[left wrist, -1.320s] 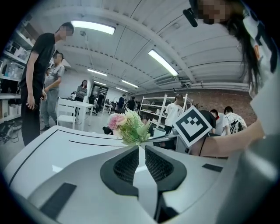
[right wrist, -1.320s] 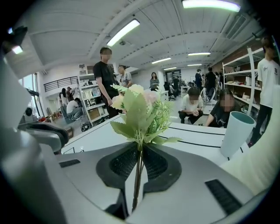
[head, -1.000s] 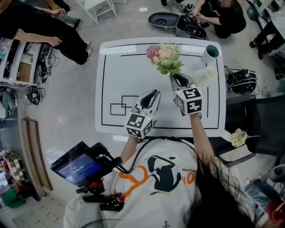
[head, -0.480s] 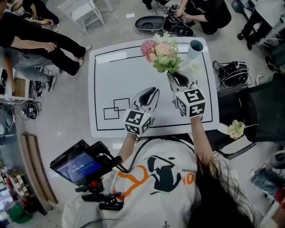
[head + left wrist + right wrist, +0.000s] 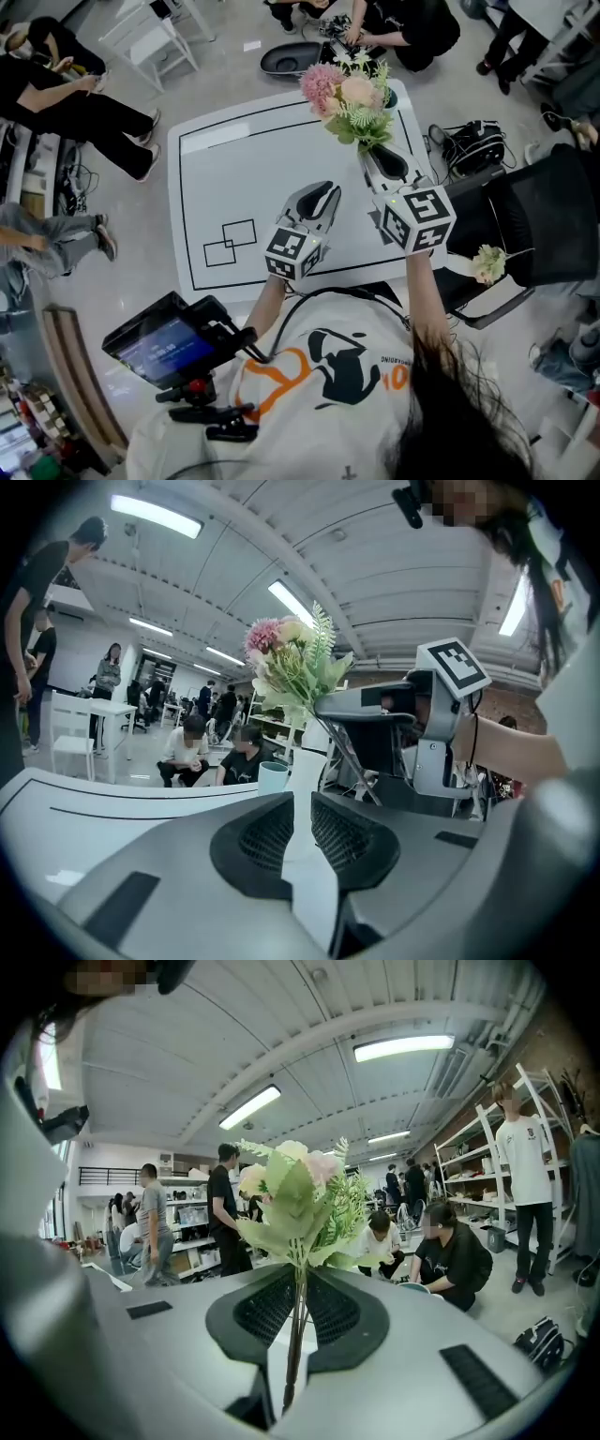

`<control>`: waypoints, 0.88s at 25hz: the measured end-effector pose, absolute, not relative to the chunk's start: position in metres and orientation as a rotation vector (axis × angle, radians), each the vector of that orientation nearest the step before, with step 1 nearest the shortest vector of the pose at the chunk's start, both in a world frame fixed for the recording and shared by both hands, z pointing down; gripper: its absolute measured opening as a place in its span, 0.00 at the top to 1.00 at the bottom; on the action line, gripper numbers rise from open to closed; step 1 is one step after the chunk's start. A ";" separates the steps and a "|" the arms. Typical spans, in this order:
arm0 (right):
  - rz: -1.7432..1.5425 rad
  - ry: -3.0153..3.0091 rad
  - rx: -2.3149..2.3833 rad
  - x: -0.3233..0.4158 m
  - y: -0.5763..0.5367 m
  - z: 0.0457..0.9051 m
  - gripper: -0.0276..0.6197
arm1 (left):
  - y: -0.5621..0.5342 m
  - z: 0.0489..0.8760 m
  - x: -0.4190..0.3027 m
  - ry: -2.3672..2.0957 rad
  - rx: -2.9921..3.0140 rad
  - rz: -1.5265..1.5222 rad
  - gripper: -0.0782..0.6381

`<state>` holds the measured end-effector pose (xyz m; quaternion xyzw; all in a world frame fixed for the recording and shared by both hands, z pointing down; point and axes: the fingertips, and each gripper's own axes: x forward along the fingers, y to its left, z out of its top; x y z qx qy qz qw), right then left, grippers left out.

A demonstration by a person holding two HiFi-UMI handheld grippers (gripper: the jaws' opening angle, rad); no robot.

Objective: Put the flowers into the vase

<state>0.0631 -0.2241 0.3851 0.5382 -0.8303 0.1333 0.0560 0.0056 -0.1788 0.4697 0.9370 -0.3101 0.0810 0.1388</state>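
Observation:
My right gripper (image 5: 375, 155) is shut on the stems of a bouquet (image 5: 352, 98) of pink and cream flowers with green leaves, held upright in the air over the table's far right corner. In the right gripper view the stems (image 5: 296, 1335) run up between the jaws. In the left gripper view, the bouquet (image 5: 291, 663) hangs above a tall white vase (image 5: 305, 761) and a teal cup (image 5: 272, 775). The cup (image 5: 389, 97) is mostly hidden behind the flowers in the head view. My left gripper (image 5: 323, 192) hovers over the table's near side, a narrow gap between its jaws and nothing in them.
The white table (image 5: 234, 169) has black outline marks (image 5: 228, 242). A black chair (image 5: 548, 216) at the right holds another flower (image 5: 487, 262). People sit and stand around the table. A monitor rig (image 5: 169, 342) hangs at my lower left.
My right gripper has lifted the bouquet and carried it toward the table's far right corner, over the cup. The left gripper has drifted a little to the right.

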 end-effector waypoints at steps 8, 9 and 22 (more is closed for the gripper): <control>0.426 -2.664 1.684 0.093 -0.231 0.361 0.89 | -0.189 0.464 0.039 -0.828 2.754 0.243 0.79; 0.430 -2.678 1.695 0.097 -0.234 0.359 0.89 | -0.190 0.465 0.042 -0.824 2.758 0.247 0.79; 0.383 -2.812 1.767 0.132 -0.269 0.336 0.89 | -0.198 0.482 0.067 -0.791 2.770 0.306 0.79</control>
